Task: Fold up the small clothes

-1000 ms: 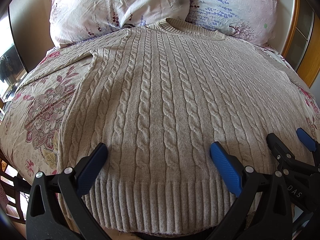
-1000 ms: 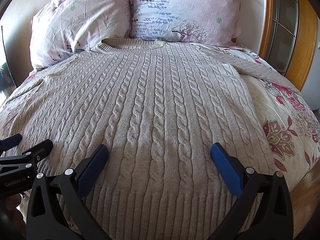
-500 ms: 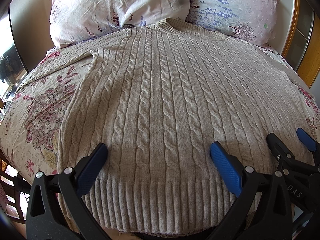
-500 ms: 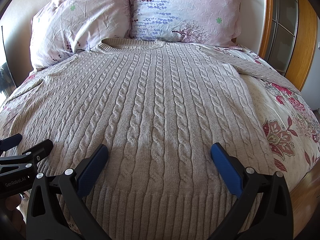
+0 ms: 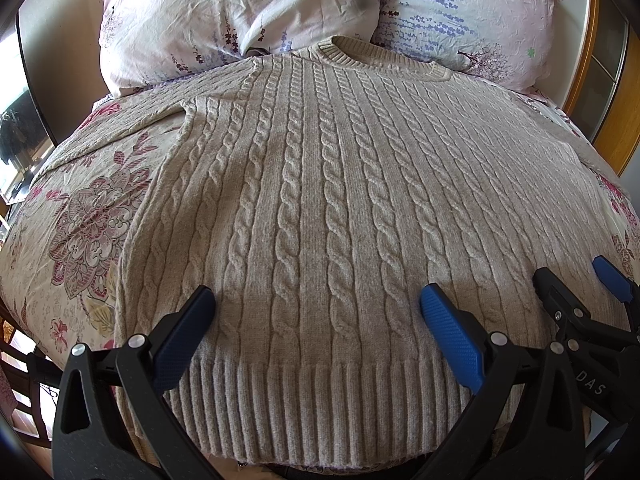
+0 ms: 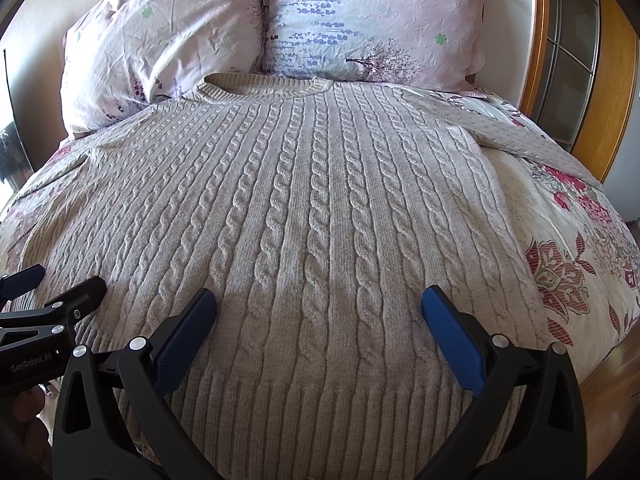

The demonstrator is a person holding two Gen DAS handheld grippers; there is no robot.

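Sweater [image 5: 320, 208] is the thing to fold, and it lies flat and face up on the flowery bed cover [image 5: 84, 216], filling the middle of both pictures. Its neck sits at the top of the frame, touching the two pillows [image 5: 240, 12], and its ribbed bottom edge [image 5: 320, 408] is at the bottom of the frame, close to the tools. I think it is spread out like this so every part can be reached before the first fold.

Going left to right in the left wrist view, the left gripper [image 5: 316, 312] hangs over the bottom part of the sweater with its jaws wide apart and nothing between them. At the right edge of that view is the right gripper [image 5: 580, 276], also spread apart. Both sit side by side near the bottom edge, likely ready to pick a spot to grab.

The left wrist view shows the left sleeve [image 5: 120, 128] reaching to the upper left. The right wrist view shows the right sleeve [image 6: 532, 140] reaching to the right, and a wooden bed frame [image 6: 608, 80] at the right edge.

No fold is made yet.
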